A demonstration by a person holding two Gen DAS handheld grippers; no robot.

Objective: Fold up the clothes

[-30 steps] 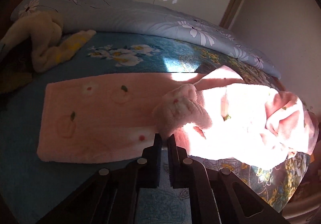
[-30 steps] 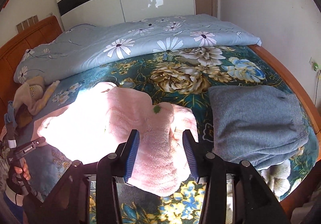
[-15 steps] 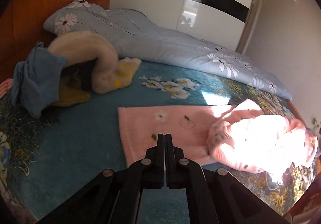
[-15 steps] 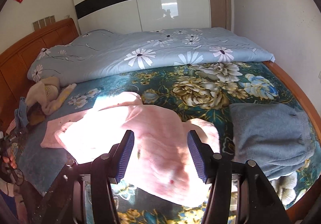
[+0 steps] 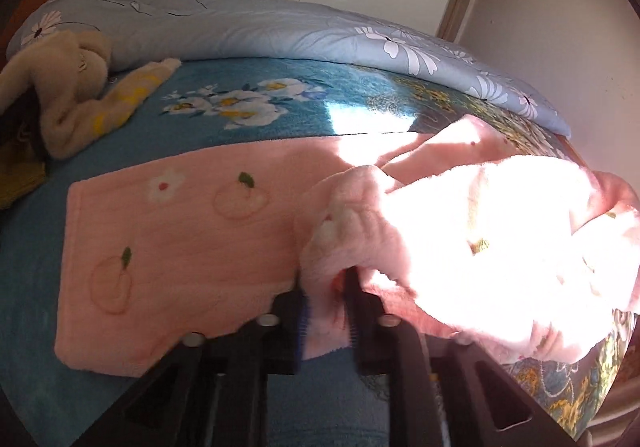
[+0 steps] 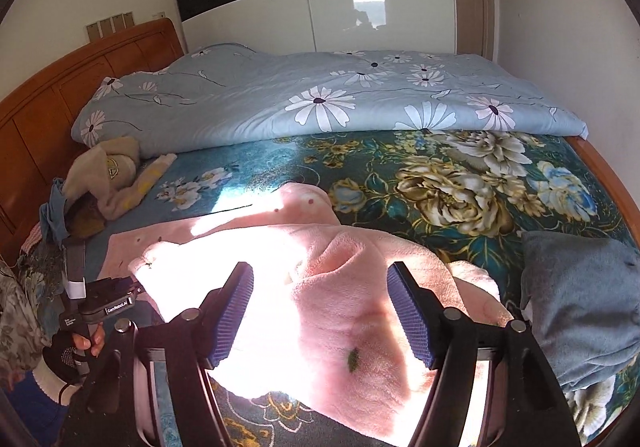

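Note:
A pink fleece garment (image 5: 180,247) with fruit and flower prints lies on the bed, its left part flat, its right part bunched in bright sunlight. My left gripper (image 5: 326,283) is closed on a bunched fold of the pink garment at its near edge. In the right wrist view the same garment (image 6: 344,307) lies crumpled under my right gripper (image 6: 320,283), which is open and empty just above it. The left gripper's body (image 6: 100,303) shows at the garment's left end.
A folded grey garment (image 6: 580,307) lies at the bed's right. A blue floral quilt (image 6: 320,99) runs along the far side. A beige garment pile (image 5: 60,87) sits at the left by the wooden headboard (image 6: 60,87). The wall is close on the right.
My left gripper moved forward onto the pink garment and now has a fold between its fingers. My right gripper stayed open and rose slightly above the garment.

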